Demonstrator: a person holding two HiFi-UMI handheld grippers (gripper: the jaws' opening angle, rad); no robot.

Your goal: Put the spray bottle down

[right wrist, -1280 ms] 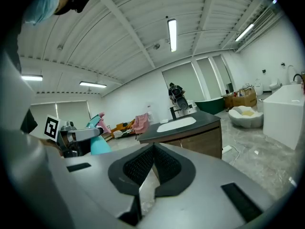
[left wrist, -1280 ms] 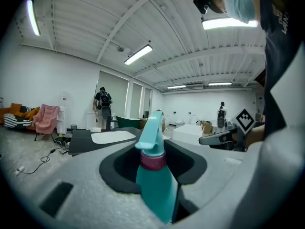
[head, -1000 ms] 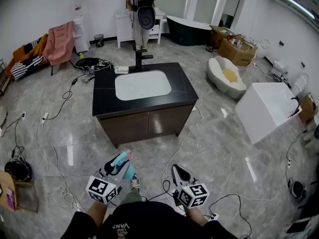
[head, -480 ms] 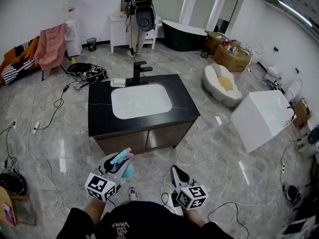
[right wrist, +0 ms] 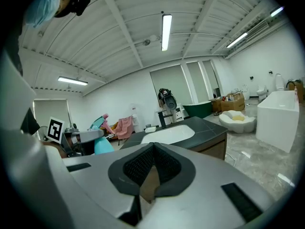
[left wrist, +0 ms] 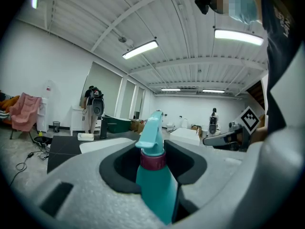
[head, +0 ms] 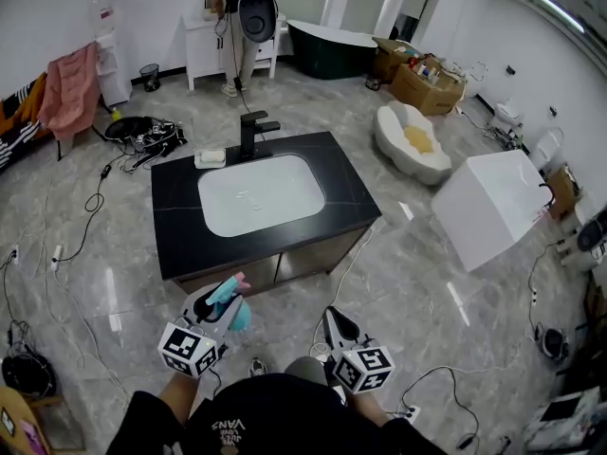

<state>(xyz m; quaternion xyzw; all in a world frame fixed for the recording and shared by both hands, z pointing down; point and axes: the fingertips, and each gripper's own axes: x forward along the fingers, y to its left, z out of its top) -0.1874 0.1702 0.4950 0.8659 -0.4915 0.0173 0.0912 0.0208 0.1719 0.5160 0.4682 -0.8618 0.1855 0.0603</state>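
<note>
A teal spray bottle (head: 234, 313) with a pink nozzle tip stands upright between the jaws of my left gripper (head: 218, 303), which is shut on its body just below the maroon collar (left wrist: 153, 160). It hangs in the air in front of the black vanity (head: 171, 230), short of its front edge. My right gripper (head: 334, 322) is level beside it on the right, its jaws shut with nothing between them (right wrist: 152, 148). In the right gripper view, the bottle (right wrist: 101, 122) shows at the left.
The vanity holds a white sink basin (head: 261, 194), a black faucet (head: 252, 133) and a small white dish (head: 210, 158). Cables (head: 90, 207) trail over the grey floor. A white tub (head: 488, 207) stands at the right, and a person (head: 242, 12) at the back wall.
Both grippers have been carried forward toward the vanity, which now lies closer and lower in the head view. The grip on the bottle is unchanged.
</note>
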